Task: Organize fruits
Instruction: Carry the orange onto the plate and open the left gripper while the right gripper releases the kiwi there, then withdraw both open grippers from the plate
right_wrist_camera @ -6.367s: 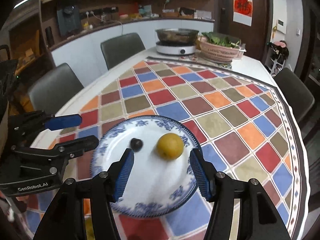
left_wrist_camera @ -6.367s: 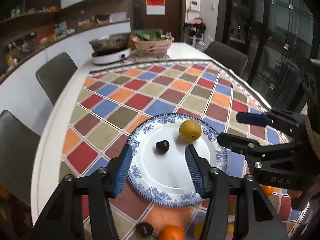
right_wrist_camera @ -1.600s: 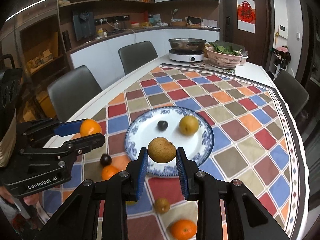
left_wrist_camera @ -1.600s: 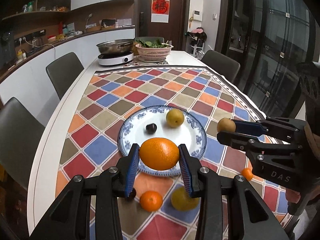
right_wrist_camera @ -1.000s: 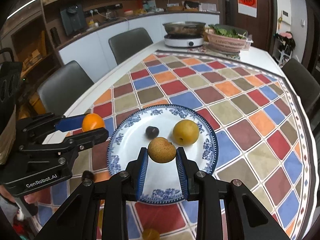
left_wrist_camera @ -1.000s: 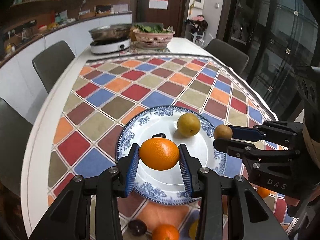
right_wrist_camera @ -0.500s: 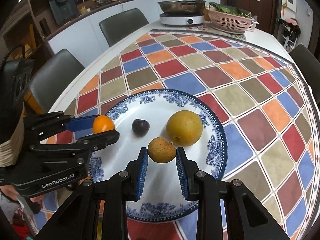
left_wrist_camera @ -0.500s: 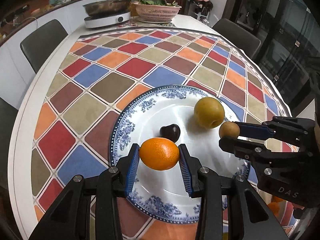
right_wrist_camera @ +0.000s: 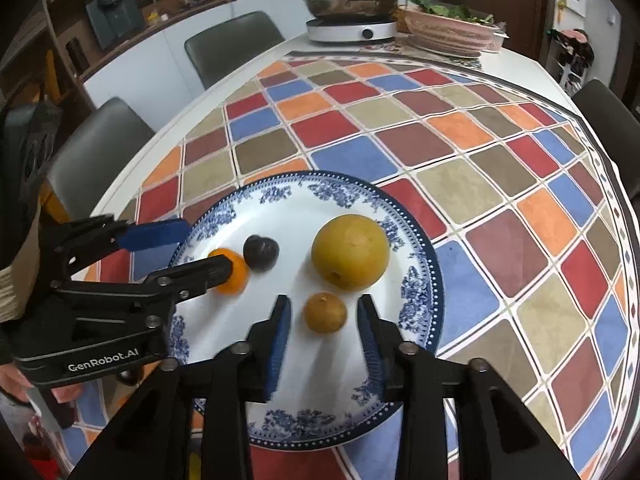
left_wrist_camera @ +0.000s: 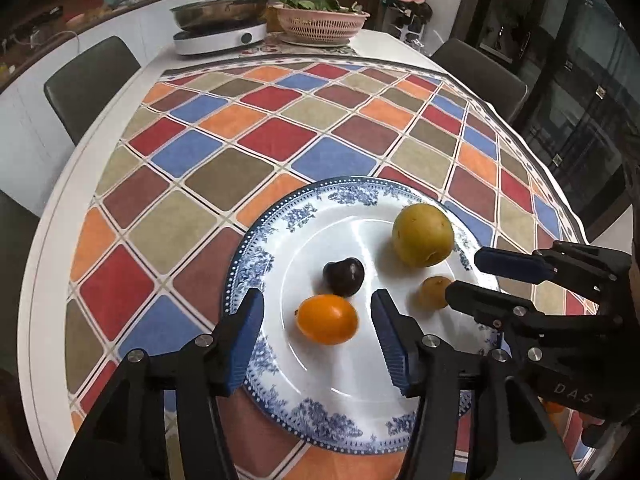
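— Where were the fruits?
— My left hand-held gripper point(left_wrist_camera: 316, 334) was opening, pads clear of the orange point(left_wrist_camera: 327, 319) on the plate point(left_wrist_camera: 256, 256).
— And the right?
— My right hand-held gripper point(right_wrist_camera: 323, 330) was opening too; the small brown fruit point(right_wrist_camera: 325, 312) apparently lay loose on the plate.

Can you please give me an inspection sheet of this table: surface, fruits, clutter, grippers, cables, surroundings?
Surface: checked tablecloth on a white table.
Job's things: blue-and-white plate holds an orange, a dark plum, a large yellow pear and a small brown fruit.
Clutter: induction cooker with pan; pink basket of greens.
Grippers: left gripper opening, orange between its jaws, untouched; right gripper opening around the small brown fruit.
Cables: nothing seen.
Surroundings: grey chairs, kitchen counter behind.
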A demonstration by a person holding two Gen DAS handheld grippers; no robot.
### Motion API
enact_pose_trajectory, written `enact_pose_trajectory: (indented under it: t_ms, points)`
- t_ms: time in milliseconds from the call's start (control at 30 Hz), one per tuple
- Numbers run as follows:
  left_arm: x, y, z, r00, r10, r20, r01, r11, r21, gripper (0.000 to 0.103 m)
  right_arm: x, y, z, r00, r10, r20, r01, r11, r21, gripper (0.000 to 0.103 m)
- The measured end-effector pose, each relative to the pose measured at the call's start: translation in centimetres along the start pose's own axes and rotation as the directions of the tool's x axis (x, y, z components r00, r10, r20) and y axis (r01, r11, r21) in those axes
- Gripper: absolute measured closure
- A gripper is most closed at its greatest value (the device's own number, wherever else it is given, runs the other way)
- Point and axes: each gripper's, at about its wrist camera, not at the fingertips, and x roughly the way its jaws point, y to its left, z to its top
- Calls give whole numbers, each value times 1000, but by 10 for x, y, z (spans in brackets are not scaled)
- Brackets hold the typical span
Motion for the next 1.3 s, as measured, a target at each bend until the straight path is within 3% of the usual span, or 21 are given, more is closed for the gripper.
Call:
enact_pose_trajectory:
  t_ms: [333, 767, 1033, 1133, 1300]
  points:
    - [-56, -15, -14, 995, 50, 88, -53, 998, 28, 45, -40, 8, -10, 998, -9, 62, 10, 1000, -4, 63]
    - [-130, -53, -46, 977, 20, 212, -35, 997, 70, 41, -106, 16, -42, 988, -10, 154, 10, 1000, -1, 59]
    - [-157, -71, -74, 965, 24, 260, -47, 995, 82, 37, -142, 24, -72, 977, -39, 208, 44, 999, -19, 59]
    - [-160, -74, -87, 964, 24, 265, -47, 996, 80, 36, -150, 26, -84, 975, -54, 217, 59, 998, -15, 50]
    - [-159, -76, -108, 963, 34, 266, -49, 997, 52, 36, -157, 31, -107, 971, -85, 225, 90, 996, -10, 50]
